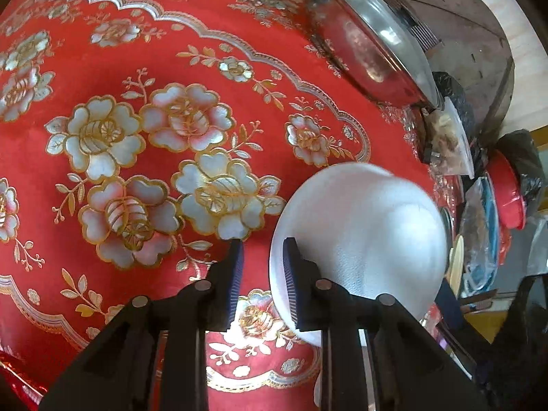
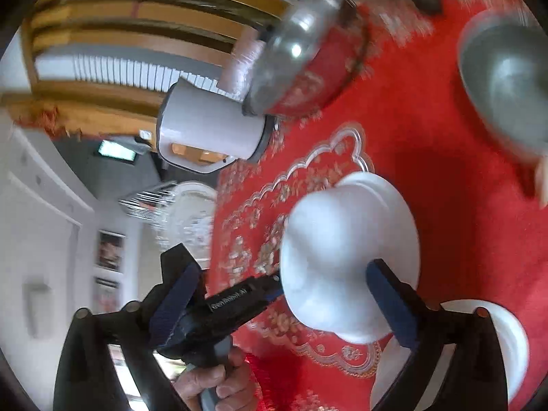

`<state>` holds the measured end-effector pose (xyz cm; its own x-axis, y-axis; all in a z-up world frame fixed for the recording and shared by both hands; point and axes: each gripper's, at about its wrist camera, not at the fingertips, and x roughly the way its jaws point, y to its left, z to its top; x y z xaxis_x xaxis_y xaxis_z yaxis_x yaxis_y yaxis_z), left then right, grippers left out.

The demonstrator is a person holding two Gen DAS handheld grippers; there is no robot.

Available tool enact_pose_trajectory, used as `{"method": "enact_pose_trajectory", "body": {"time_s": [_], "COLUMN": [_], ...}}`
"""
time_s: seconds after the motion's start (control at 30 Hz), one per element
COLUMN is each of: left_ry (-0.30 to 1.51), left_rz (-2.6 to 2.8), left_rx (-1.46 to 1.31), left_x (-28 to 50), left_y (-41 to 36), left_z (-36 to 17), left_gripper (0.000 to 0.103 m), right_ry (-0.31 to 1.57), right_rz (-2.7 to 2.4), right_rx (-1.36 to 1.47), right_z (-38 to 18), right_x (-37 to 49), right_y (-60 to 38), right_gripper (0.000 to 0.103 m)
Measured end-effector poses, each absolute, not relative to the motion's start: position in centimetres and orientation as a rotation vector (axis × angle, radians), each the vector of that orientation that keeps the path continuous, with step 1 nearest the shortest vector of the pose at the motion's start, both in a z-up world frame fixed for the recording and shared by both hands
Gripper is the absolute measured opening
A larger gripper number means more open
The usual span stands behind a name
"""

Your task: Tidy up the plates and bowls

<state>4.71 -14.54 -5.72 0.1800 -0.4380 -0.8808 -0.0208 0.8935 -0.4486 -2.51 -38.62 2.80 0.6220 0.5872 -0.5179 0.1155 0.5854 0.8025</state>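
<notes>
The left gripper pinches the white bowl's rim; the right gripper gapes wide, empty. Lift slowly, away from the kettle.

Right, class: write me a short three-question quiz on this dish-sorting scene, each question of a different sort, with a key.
1. True or false: the jaws of the right gripper stand wide open.
2. What lies under the dishes? A) a plain blue cloth B) a red floral tablecloth C) bare wood
3. Which gripper holds the white bowl, and by what part?

Key
1. True: its pads press on nothing.
2. B, the red floral tablecloth.
3. The left gripper, its jaws pinching the bowl's rim.
</notes>
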Motion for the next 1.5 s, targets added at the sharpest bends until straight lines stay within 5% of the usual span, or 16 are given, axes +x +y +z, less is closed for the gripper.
{"method": "enact_pose_trajectory", "body": {"time_s": [0.1,0.43,0.57,0.83,0.9,0.97,1.13,1.5], "left_ry": [1.393,1.463,1.424,1.283,1.213,1.142,0.929,0.874], "left_rz": [-0.331,-0.313,-0.276,-0.453,-0.494,-0.506,-0.543,-0.401], "left_rx": [-0.439,-0.689,-0.697,-0.598,-0.549,-0.473,-0.228,0.167], "left_x": [5.3,4.6,5.0,3.3,1.7,-0.2,-7.5,-16.7], "left_y": [-12.8,-5.4,-3.4,-6.9,-7.7,-8.6,-13.0,-21.4], "left_z": [-6.3,-7.5,-6.6,-1.8,0.3,2.5,7.0,-2.4], "left_gripper": [0.000,0.004,0.024,0.024,0.032,0.053,0.079,0.084], "right_ry": [0.858,0.732,0.750,0.824,0.861,0.835,0.734,0.732], "right_rz": [0.221,0.714,0.725,0.438,0.398,0.344,0.127,-0.218], "right_rx": [0.780,0.809,0.825,0.896,0.811,0.687,0.410,0.148], "right_z": [4.7,10.4,9.9,5.6,5.1,5.8,7.4,2.7], "right_x": [-2.0,-2.2,-2.8,-2.7,-3.1,-4.4,-9.8,-21.1], "right_y": [-35.7,-26.6,-29.4,-37.9,-37.5,-37.0,-38.1,-45.9], "right_gripper": [0.103,0.090,0.091,0.099,0.099,0.098,0.103,0.103]}}
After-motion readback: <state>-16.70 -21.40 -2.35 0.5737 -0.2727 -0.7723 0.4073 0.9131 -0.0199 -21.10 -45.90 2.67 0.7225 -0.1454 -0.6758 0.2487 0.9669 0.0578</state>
